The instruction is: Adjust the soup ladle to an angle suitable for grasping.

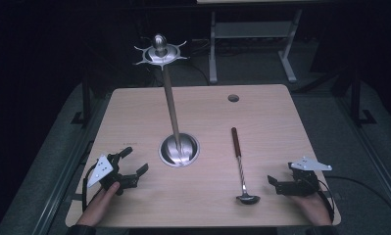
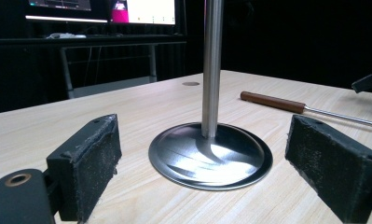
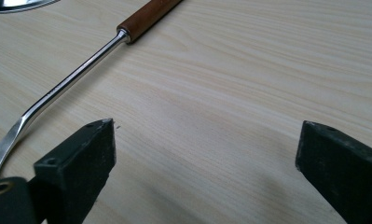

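The wooden-handled steel ladle (image 1: 241,164) lies flat near the table's (image 1: 134,112) right front, right of the tall steel utensil stand (image 1: 179,149), with the right gripper (image 1: 274,182) just beside its bowl and the left gripper (image 1: 134,161) facing the stand, both with jaws apart and holding nothing.

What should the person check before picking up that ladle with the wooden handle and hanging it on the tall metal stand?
1. Right claw open: ok, jaws wide apart with nothing between them.
2. Left claw open: ok, jaws apart and holding nothing.
3. Ladle free to lift: ok, it lies flat on the table, touching nothing else, bowl toward the person.
4. Right claw lined up: not ok, the ladle lies to one side of its jaws, not between them.
5. Stand upright: ok, base flat on the table.
6. Free hook on the stand's top ring: ok, nothing hangs there.
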